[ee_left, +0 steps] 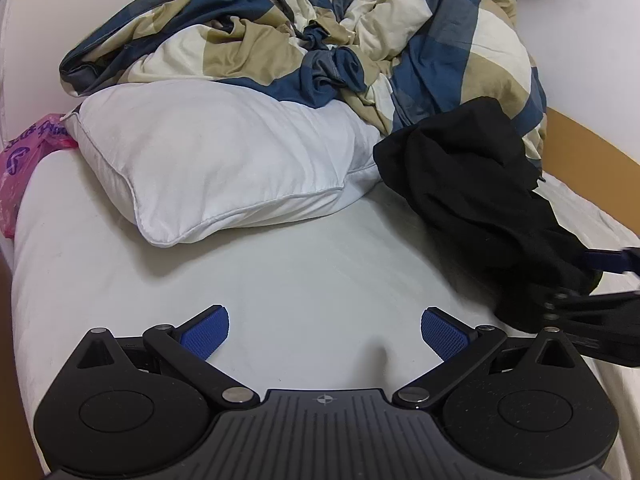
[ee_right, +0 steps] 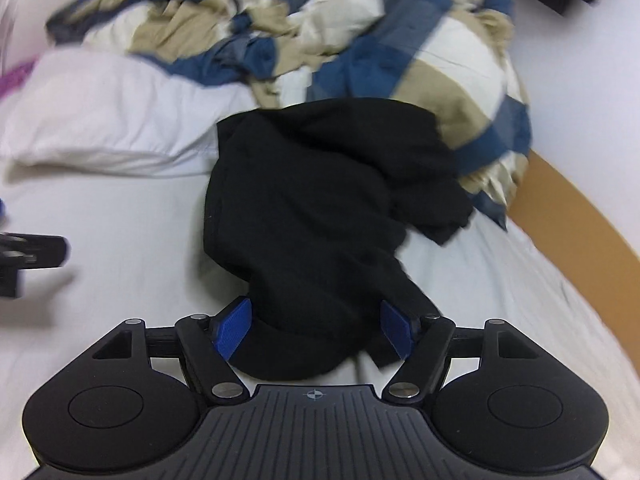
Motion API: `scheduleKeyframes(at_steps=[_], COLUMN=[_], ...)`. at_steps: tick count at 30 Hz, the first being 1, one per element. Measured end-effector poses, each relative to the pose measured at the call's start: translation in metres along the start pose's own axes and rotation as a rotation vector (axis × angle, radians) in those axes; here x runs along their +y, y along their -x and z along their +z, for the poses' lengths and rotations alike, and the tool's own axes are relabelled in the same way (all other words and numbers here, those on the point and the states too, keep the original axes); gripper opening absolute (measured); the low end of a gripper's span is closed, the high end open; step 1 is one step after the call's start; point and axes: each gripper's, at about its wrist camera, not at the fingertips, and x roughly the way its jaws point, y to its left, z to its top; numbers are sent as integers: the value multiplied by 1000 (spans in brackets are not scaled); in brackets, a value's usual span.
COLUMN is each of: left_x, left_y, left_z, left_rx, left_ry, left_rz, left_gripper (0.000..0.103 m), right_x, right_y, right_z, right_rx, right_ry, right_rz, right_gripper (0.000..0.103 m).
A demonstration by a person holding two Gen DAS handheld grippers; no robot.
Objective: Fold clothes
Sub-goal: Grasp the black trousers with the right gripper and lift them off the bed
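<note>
Right jaws point(ee_right: 314, 330) straddle black garment point(ee_right: 320, 200); its shape indistinct.

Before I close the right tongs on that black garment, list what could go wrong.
1. The black garment is bunched between the open right tongs; closing may pinch several layers.
2. Its far edge lies against the checked duvet, so pulling could drag that along.
3. The left tongs hang open over the bare sheet, giving no support.

A home bedroom: a white-sheeted bed point(ee_left: 280, 264) with a pillow point(ee_left: 216, 168) and rumpled checked duvet point(ee_left: 420, 40).
</note>
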Motion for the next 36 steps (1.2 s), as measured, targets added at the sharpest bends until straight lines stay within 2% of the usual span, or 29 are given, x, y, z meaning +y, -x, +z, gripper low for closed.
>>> scheduleKeyframes(at_steps=[1,2,4,5,6,8,10,14,16,17,19,21,23,25,27,29,31,32,35,36], left_x=[0,-2,-5,-3,-2,2,2,0,-3,-5,-7,-7,-6,-5,-2,2,5,6,5,4], left_y=[-1,-3,-7,-9,-10,-7,-2,8,9,7,2,-3,-5,-5,-1,0,-2,-6,-19,-19], left_z=[-1,-1,-2,-1,-1,0,-1,-3,-5,-6,-9,-9,-8,-5,-1,0,0,0,-3,-4], left_rx=[-3,-4,4,8,12,16,8,-4,-10,-8,4,22,23,19,3,3,8,7,43,32], left_ry=[-13,-33,-69,-66,-60,-23,-2,3,-17,-29,-43,-48,-51,-56,-50,-22,-5,-10,-47,-64], left_rz=[-3,-9,2,6,6,-17,-35,-70,-69,-62,-51,-46,-43,-43,-59,-67,-73,-71,-29,-27], left_gripper=[102,102,102,102,102,102,102,102,102,102,102,102,102,102,102,102,102,102,102,102], right_x=[7,4,-7,-14,-20,-30,-47,-61,-63,-64,-66,-67,-69,-49,-30,-13,5,12,9,7], right_y=[-11,-22,-29,-30,-26,-14,-2,16,20,22,26,30,34,32,32,35,38,33,-5,-20], right_z=[0,2,2,2,1,0,-5,-29,-38,-43,-52,-62,-71,-66,-58,-42,-26,-20,-4,1], right_rx=[14,33,57,54,35,-15,0,31,9,-3,-27,-51,-75,-144,-217,-275,-333,-335,-226,-181], right_ry=[8,-1,-85,-136,-170,-192,-175,-45,-72,-87,-118,-148,-178,-130,-87,-70,-54,-55,-36,-43], right_rz=[-25,-49,-89,-96,-121,-204,-282,-466,-390,-348,-263,-178,-93,-40,20,-6,-36,-63,-67,-79], right_gripper=[64,49,37,23,17,15,15,15,18,22,35,53,57,62,81,88,89,90,87,78])
